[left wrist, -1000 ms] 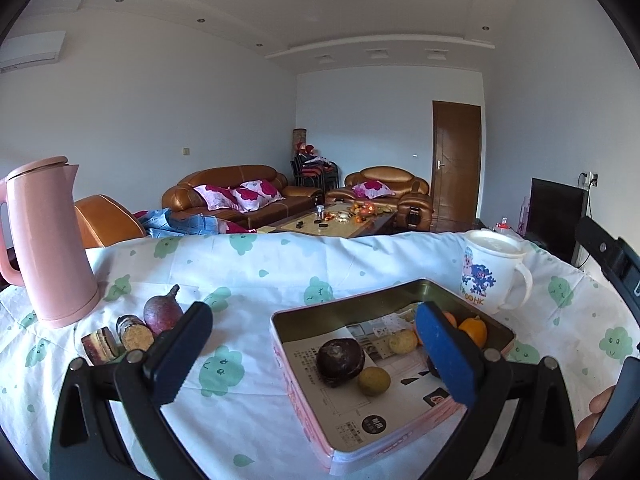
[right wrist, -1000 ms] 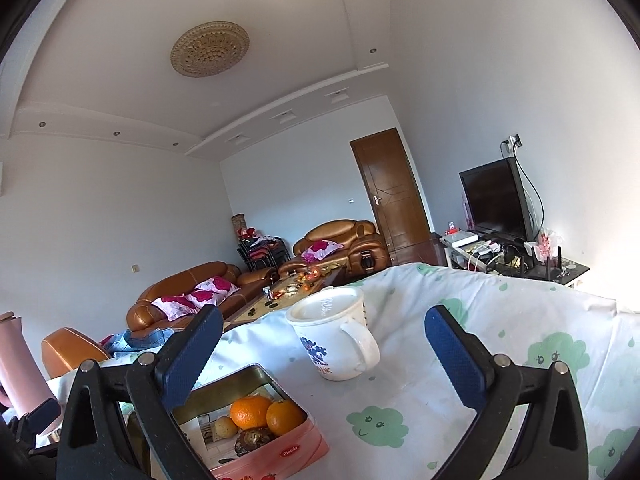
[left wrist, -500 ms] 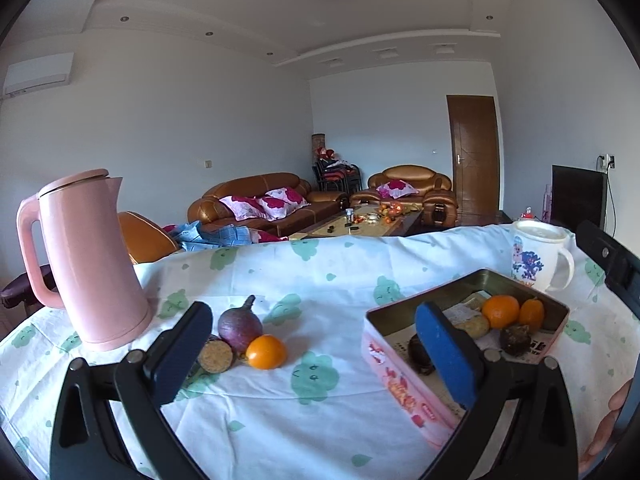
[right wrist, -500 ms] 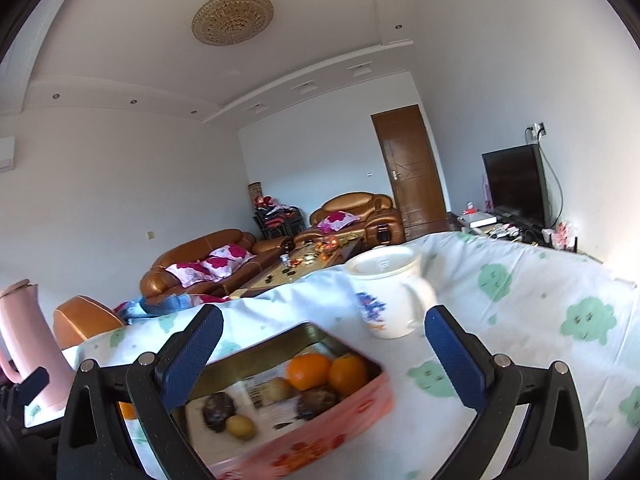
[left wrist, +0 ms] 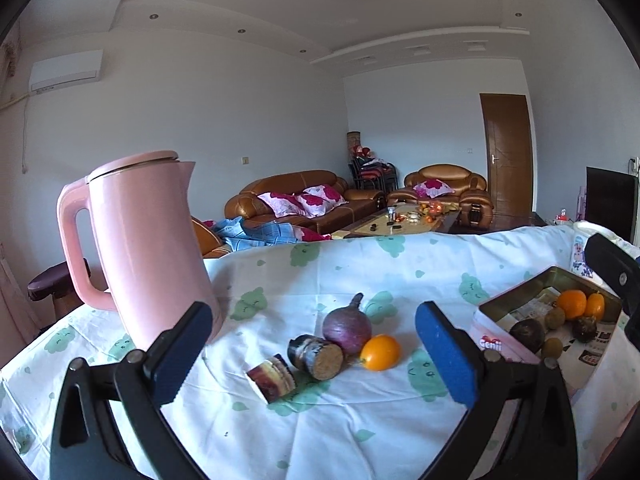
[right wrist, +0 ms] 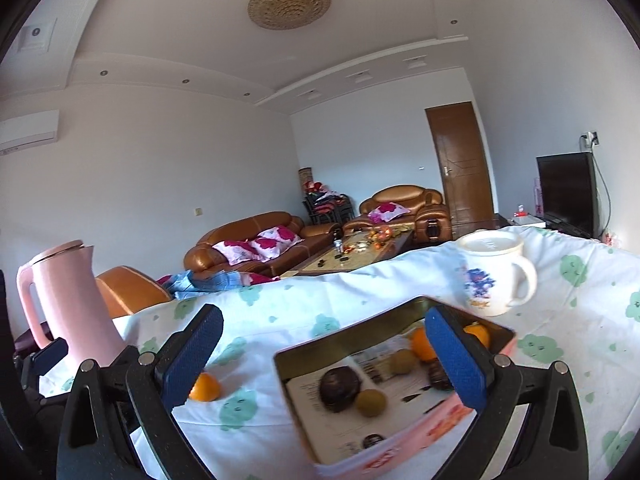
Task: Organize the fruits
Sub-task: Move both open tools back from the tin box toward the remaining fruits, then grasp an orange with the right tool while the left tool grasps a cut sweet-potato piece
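Wide open and empty, the left gripper [left wrist: 314,350] faces a loose orange [left wrist: 380,352]; next likely: grasping it for the tin [left wrist: 494,344], the right gripper [right wrist: 324,356] likewise agape.

Bare cloud-print white tablecloth [left wrist: 320,432] lies open before the cluster of loose fruit [left wrist: 348,344]. A tall pink plastic kettle [left wrist: 140,248] crowds its left, the pink-sided metal tin [left wrist: 504,344] its right.
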Demonstrator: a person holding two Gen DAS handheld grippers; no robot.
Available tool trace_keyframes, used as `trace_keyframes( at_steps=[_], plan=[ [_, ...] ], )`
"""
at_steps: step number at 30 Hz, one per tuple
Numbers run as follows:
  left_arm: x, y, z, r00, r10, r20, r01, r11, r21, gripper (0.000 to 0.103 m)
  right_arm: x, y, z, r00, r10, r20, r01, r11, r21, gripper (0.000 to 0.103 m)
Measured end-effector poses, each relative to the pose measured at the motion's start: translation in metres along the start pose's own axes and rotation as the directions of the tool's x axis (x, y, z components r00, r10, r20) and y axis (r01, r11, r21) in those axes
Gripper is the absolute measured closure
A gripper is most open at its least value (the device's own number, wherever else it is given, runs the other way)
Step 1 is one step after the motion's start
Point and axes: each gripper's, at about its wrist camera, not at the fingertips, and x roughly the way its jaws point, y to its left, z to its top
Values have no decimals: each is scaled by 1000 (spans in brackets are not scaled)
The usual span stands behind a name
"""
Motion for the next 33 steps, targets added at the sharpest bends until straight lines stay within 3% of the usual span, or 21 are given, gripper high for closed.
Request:
trace_keyframes(
  at_steps=[5, 10, 14, 18, 20, 24, 28, 30, 33],
  plan=[
    [9, 18, 0, 1000, 17, -13, -18, 1000, -12, 0, 8, 22, -6, 999, 25, -25, -25, 1000, 4, 1],
    [25, 36, 1, 995, 86, -40, -84, 995, 57, 0, 18, 36, -11, 996, 34, -81, -35, 999, -9, 1],
    [47, 60, -1, 984, 139, -109, -132, 989, 71, 0, 28, 51, -14, 989, 40, -140, -49, 997, -65, 1],
    [67, 86, -4, 971, 99, -218, -101, 995, 1, 0, 41, 74, -20, 974, 85, -209, -115, 984, -139, 1],
    [76, 92, -8, 956, 110, -270, -108, 994, 21, 0, 53, 85, -24, 957, 110, -268, -158, 973, -166, 2],
    [87, 99, -15, 934, 98, -343, -89, 995, 41, 0, 83, 105, -34, 904, 137, -405, -239, 947, -213, 28],
    [85, 102, -17, 932, 48, -359, -47, 999, 12, 0, 113, 110, -44, 838, 133, -530, -270, 944, -190, 29],
    [85, 100, -16, 932, 45, -360, -35, 999, 34, 0, 126, 111, -49, 818, 120, -562, -270, 943, -193, 30],
    [84, 97, -13, 931, 16, -364, 4, 998, 55, 0, 143, 115, -54, 789, 110, -605, -282, 939, -197, 40]
  ],
)
